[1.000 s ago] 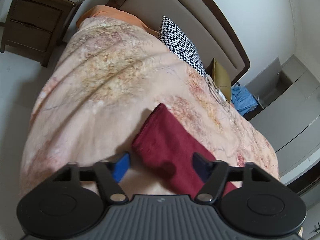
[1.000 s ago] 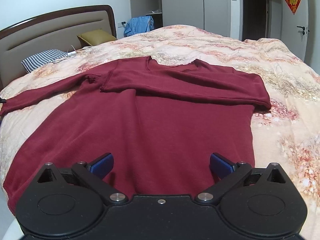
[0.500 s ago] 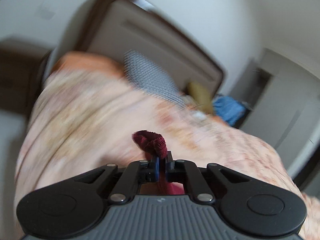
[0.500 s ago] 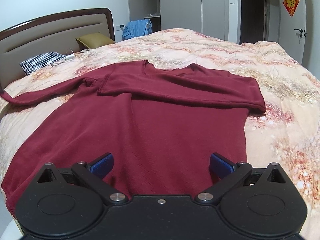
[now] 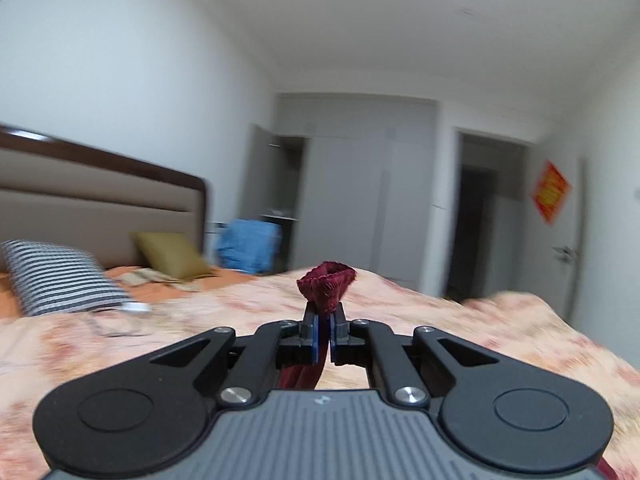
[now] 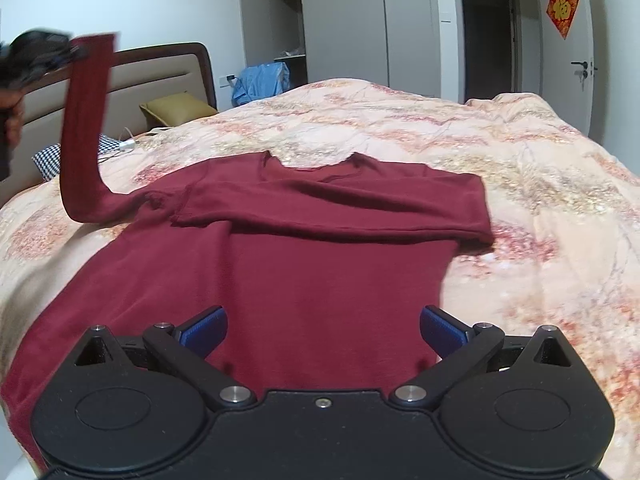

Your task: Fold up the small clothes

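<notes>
A dark red long-sleeved sweater [image 6: 304, 276] lies flat on the bed. Its right sleeve is folded across the chest. My left gripper [image 5: 324, 326] is shut on the cuff [image 5: 327, 281] of the left sleeve. In the right wrist view the left gripper [image 6: 74, 54] holds that sleeve [image 6: 82, 132] high above the bed's left side, so the sleeve hangs down to the shoulder. My right gripper [image 6: 322, 330] is open and empty above the sweater's lower hem.
The floral quilt [image 6: 500, 168] covers the bed. A houndstooth pillow [image 5: 60, 280] and an olive cushion [image 5: 170, 254] lie by the headboard [image 5: 96, 196]. A blue garment [image 6: 262, 80] sits by the open wardrobe. A door [image 6: 568, 52] is at the right.
My left gripper closed on the left sleeve cuff and lifted it high off the bed, tilting up to face the room. My right gripper stayed open and moved slightly closer over the hem.
</notes>
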